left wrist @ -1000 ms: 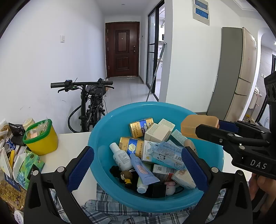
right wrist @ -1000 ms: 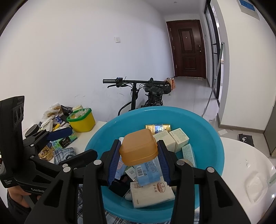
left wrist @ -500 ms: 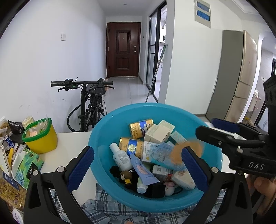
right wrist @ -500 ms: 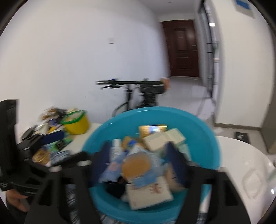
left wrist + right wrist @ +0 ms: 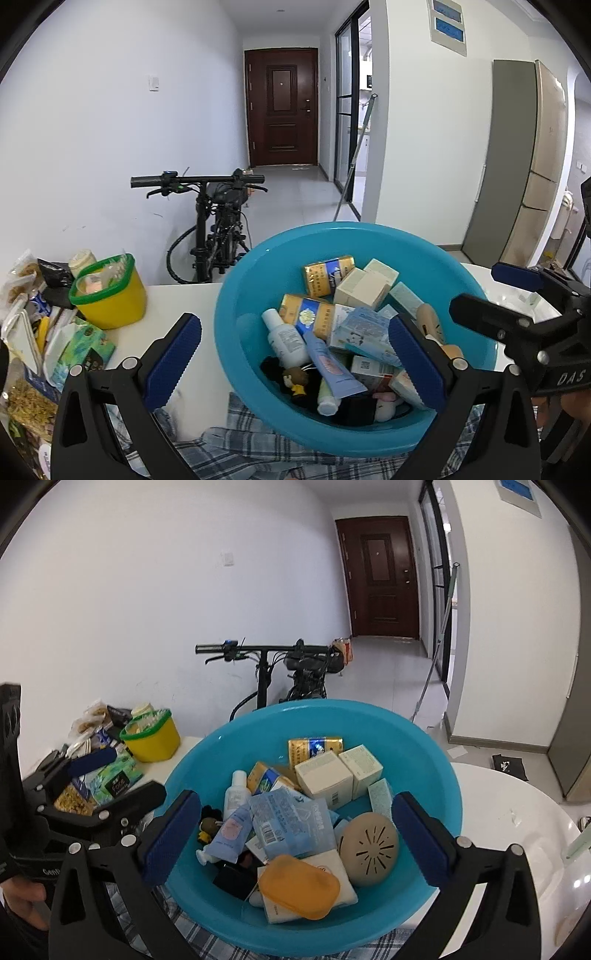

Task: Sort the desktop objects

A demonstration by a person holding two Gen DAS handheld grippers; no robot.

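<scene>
My basin (image 5: 424, 746) sits on the table (image 5: 509, 805), its near edge over a checked cloth (image 5: 192, 930). In the basin, a lidded box (image 5: 299, 886) lies nearest me on a flat packet, a round slotted case (image 5: 369, 847) just right of it, cartons (image 5: 325, 779) behind. Left of the basin stands a tub (image 5: 151, 736) among snack packets (image 5: 110, 779); a bicycle (image 5: 291, 675) stands behind the basin.

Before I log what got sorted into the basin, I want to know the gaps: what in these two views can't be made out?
- Bottom layer of the blue basin: both views, buried under boxes and tubes.
- Black item: right wrist view, half covered by the orange case; identity unclear.
- Box labels: print too small to read.
- Snack pile: left wrist view, cut by the left edge.
- Plaid cloth: hidden under the basin and gripper frames.
</scene>
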